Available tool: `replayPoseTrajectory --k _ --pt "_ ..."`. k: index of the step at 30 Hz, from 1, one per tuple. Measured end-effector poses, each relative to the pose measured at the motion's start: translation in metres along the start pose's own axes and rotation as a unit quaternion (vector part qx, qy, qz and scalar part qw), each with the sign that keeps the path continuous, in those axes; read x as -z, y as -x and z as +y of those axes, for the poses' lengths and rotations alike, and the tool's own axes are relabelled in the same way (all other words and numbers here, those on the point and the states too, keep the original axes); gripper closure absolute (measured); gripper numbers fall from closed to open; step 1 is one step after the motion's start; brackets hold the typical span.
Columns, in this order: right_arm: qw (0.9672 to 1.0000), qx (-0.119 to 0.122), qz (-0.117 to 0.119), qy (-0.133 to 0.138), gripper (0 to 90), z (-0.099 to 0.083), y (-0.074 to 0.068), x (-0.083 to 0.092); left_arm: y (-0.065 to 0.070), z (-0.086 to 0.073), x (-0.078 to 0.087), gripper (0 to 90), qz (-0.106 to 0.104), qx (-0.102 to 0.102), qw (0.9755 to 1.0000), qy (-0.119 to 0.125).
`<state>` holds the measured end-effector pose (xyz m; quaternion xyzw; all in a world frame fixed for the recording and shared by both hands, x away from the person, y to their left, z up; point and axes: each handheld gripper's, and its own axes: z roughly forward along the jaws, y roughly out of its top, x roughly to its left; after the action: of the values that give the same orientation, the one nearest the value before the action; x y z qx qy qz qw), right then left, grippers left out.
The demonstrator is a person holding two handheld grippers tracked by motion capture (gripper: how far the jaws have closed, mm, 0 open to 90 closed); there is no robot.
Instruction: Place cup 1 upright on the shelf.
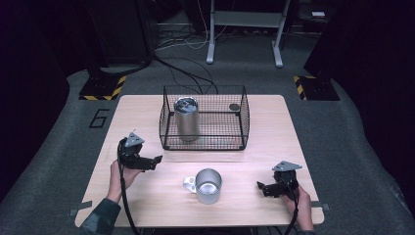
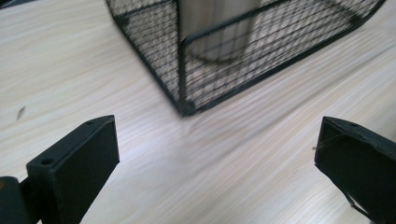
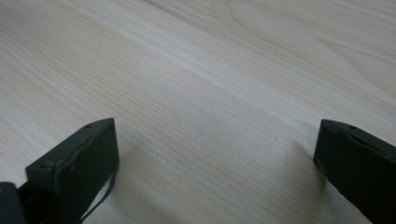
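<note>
While both hands rest low on the table (image 1: 147,200), nothing is held. Left side first: the left gripper (image 1: 157,159) sits near the table's left edge, held in the person's left hand (image 1: 123,172), jaws pointing right toward the middle. In the left gripper view its jaws stand wide apart with bare wood between them, and the near corner of the basket (image 2: 187,105) sits just ahead, slightly blurred. A black cable trails from this gripper back toward the person.

Moving right: the wire basket (image 1: 204,147) stands on the far-middle part of the table. Inside it, at its left end, a steel tumbler (image 1: 186,119) stands upright with a dark lid on top. A small dark round thing (image 1: 234,106) lies in the basket's far right corner; can't tell what it is.

Front and centre: a metal mug (image 1: 209,186) stands upright on the table, open mouth up, handle sticking out to its left. It is between the two grippers, apart from both, and well in front of the basket, not touching it.

Right side: the right gripper (image 1: 262,186) rests near the right front corner, in the right hand (image 1: 301,200), jaws pointing left toward the mug. In the right gripper view its jaws are spread wide too, just over plain wood grain.
</note>
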<state>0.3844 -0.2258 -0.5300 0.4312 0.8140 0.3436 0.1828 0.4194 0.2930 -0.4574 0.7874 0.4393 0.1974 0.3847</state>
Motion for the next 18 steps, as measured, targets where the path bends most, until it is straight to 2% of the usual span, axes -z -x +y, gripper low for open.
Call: replayPoseTrajectory --k 5,6,7,8,11,12,13,14,18 --pt "1.0000 0.000 0.000 0.000 0.0 0.000 0.000 0.000 -0.006 -0.015 -0.005 0.0 0.014 0.009 0.9998 -0.012" --pt "1.0000 0.000 0.000 0.000 0.0 0.000 0.000 0.000 -0.009 -0.023 -0.008 0.0 0.021 0.010 0.9995 -0.020" --pt "1.0000 0.000 0.000 0.000 0.0 0.000 0.000 0.000 -0.009 -0.023 -0.008 0.0 0.021 0.010 0.9995 -0.020" --pt "1.0000 0.000 0.000 0.000 0.0 0.000 0.000 0.000 -0.011 -0.032 -0.011 0.0 0.024 0.015 0.9993 -0.026" --pt "1.0000 0.000 0.000 0.000 0.0 0.000 0.000 0.000 -0.014 -0.039 -0.014 0.0 0.021 0.025 0.9989 -0.032" --pt "1.0000 0.000 0.000 0.000 0.0 0.000 0.000 0.000 -0.016 -0.046 -0.017 0.0 0.027 0.027 0.9986 -0.038" --pt "1.0000 0.000 0.000 0.000 0.0 0.000 0.000 0.000 -0.017 -0.049 -0.019 0.0 0.031 0.023 0.9982 -0.045" --pt "1.0000 0.000 0.000 0.000 0.0 0.000 0.000 0.000 -0.017 -0.051 -0.021 0.0 0.030 0.034 0.9979 -0.047" --pt "1.0000 0.000 0.000 0.000 0.0 0.000 0.000 0.000 -0.021 -0.056 -0.026 0.0 0.032 0.033 0.9978 -0.049"
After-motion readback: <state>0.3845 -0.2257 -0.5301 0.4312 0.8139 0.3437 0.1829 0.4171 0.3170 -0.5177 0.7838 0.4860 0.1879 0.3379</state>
